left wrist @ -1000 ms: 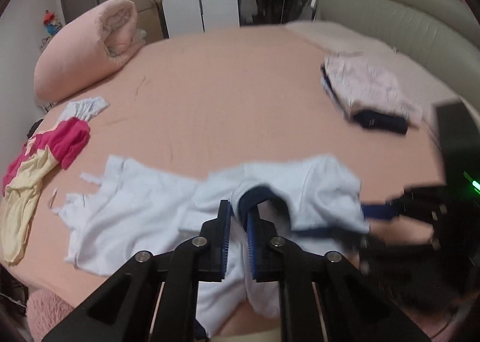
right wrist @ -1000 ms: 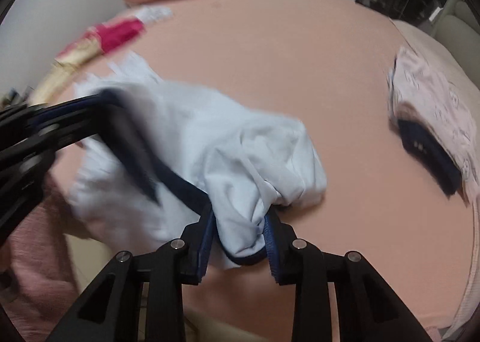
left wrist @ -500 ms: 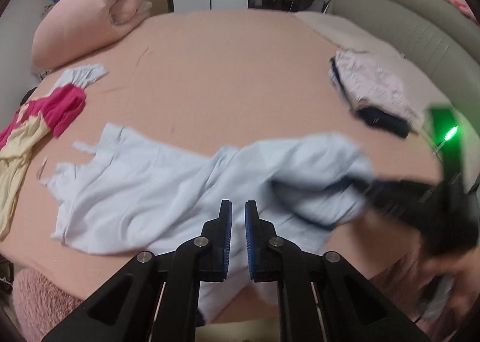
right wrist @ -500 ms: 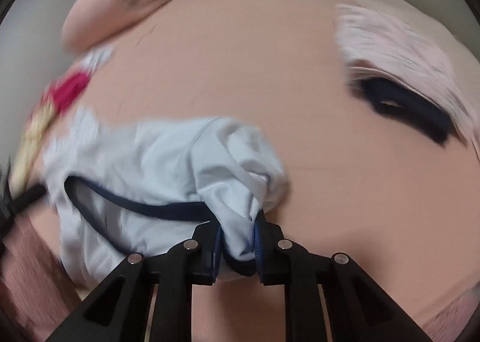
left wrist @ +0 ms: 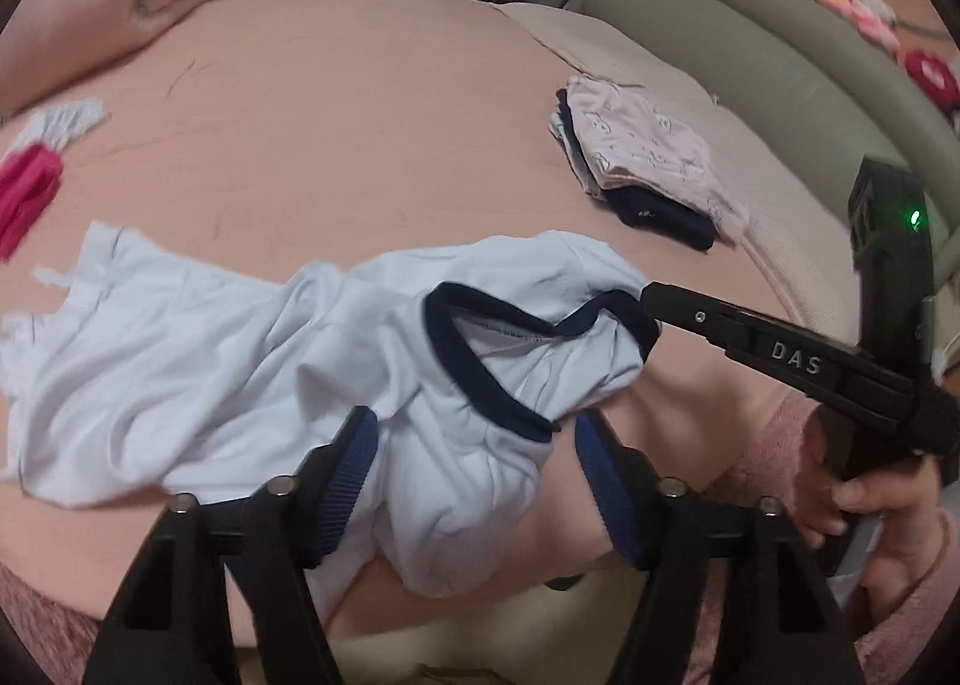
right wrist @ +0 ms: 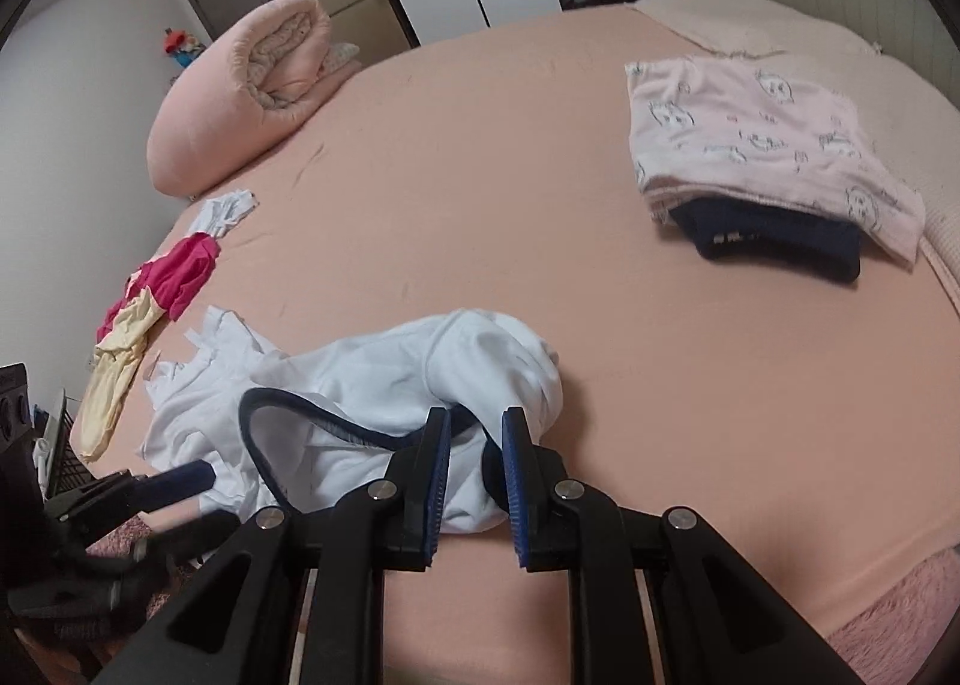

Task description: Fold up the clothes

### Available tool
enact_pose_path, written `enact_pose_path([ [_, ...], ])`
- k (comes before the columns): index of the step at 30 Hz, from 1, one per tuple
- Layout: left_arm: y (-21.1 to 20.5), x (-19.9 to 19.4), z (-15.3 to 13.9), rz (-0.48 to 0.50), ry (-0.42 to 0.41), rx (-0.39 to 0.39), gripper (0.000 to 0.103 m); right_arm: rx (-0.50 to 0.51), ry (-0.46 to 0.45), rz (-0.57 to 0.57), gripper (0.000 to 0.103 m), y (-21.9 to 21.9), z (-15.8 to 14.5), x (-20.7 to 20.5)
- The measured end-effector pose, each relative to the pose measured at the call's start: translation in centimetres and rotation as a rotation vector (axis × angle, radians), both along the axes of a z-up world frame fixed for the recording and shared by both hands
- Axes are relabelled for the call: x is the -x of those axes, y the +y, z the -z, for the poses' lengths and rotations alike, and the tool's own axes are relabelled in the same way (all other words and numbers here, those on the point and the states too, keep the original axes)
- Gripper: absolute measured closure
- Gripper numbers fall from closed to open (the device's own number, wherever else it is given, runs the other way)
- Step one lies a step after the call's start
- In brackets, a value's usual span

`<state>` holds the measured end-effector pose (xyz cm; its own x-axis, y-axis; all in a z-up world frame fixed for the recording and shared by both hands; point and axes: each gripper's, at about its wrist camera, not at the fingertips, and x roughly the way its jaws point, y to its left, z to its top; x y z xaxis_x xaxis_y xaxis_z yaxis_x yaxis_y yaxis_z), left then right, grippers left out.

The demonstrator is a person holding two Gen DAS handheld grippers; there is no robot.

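Observation:
A white shirt with navy trim (left wrist: 240, 361) lies crumpled near the front edge of the pink bed (left wrist: 360, 132). My left gripper (left wrist: 474, 427) hangs over its near bunch with its jaws opening. The cloth sits between the pads without being pressed. In the left wrist view my right gripper (left wrist: 651, 304) comes in from the right, shut on the shirt's navy-trimmed edge, with a hand behind it. The right wrist view shows that gripper (right wrist: 477, 433) pinching white cloth and navy trim of the shirt (right wrist: 456, 361). The left gripper (right wrist: 180, 475) is blurred at the lower left.
A folded stack, a pink printed garment over a navy one (right wrist: 756, 144), lies at the right of the bed. A rolled pink duvet (right wrist: 252, 84) sits at the far left. Red and yellow clothes (right wrist: 162, 289) and a small white piece (right wrist: 228, 208) lie at the left edge. A grey headboard (left wrist: 750, 60) is at the far right.
My left gripper has gone from shut to wide open and dipped toward the shirt. The right gripper has kept its hold and carried the shirt's trimmed edge to the right.

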<state>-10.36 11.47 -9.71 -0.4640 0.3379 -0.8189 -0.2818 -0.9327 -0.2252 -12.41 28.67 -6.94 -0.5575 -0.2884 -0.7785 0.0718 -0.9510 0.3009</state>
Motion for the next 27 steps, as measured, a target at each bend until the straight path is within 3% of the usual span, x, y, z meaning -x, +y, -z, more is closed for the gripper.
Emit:
enact_pose_path([
  [4, 1.4, 2.2, 1.1, -0.056, -0.028, 0.031, 0.036, -0.033, -0.016, -0.019, 0.086, -0.2, 0.7, 0.4],
  [6, 2.7, 3.6, 2.9, -0.073, -0.053, 0.124, 0.040, -0.090, -0.049, -0.048, 0.086, -0.5, 1.7, 0.9],
  [7, 3.4, 4.2, 3.9, -0.074, -0.061, 0.185, 0.078, -0.116, -0.065, -0.054, 0.086, -0.6, 2.3, 1.2],
  [8, 3.9, 4.3, 4.8, -0.067, -0.064, 0.245, 0.098, -0.121, -0.081, -0.052, 0.086, -0.4, 2.8, 1.5],
  [10, 3.3, 3.6, 3.9, -0.068, -0.022, 0.231, 0.096, -0.119, -0.117, -0.048, 0.086, -0.2, 3.0, 1.8],
  [13, 1.9, 2.6, 0.8, -0.053, 0.065, 0.221, 0.097, -0.075, -0.053, -0.130, 0.085, -0.2, 0.8, 0.7],
  [14, 1.4, 2.2, -0.4, -0.047, 0.096, 0.216, 0.097, -0.055, -0.024, -0.196, 0.081, -0.6, -0.3, 0.2],
  [15, 0.5, 2.0, -1.8, -0.058, 0.115, 0.195, 0.097, -0.049, -0.018, -0.240, 0.067, -1.1, -0.6, 0.1],
  [17, -0.9, 1.7, -3.8, -0.082, 0.152, 0.181, 0.097, -0.054, -0.007, -0.325, 0.050, -2.4, -0.9, 0.1],
  [22, -1.9, 1.1, -6.8, -0.092, 0.211, 0.149, 0.097, -0.082, -0.017, -0.410, 0.051, -6.6, 0.5, 0.7],
  [26, -1.5, 0.4, -7.7, -0.071, 0.235, 0.137, 0.097, -0.166, 0.046, -0.296, 0.053, -8.0, 1.1, 1.8],
  [27, -1.7, 0.1, -7.7, -0.070, 0.230, 0.131, 0.097, -0.197, 0.075, -0.242, 0.064, -7.9, 1.0, 2.1],
])
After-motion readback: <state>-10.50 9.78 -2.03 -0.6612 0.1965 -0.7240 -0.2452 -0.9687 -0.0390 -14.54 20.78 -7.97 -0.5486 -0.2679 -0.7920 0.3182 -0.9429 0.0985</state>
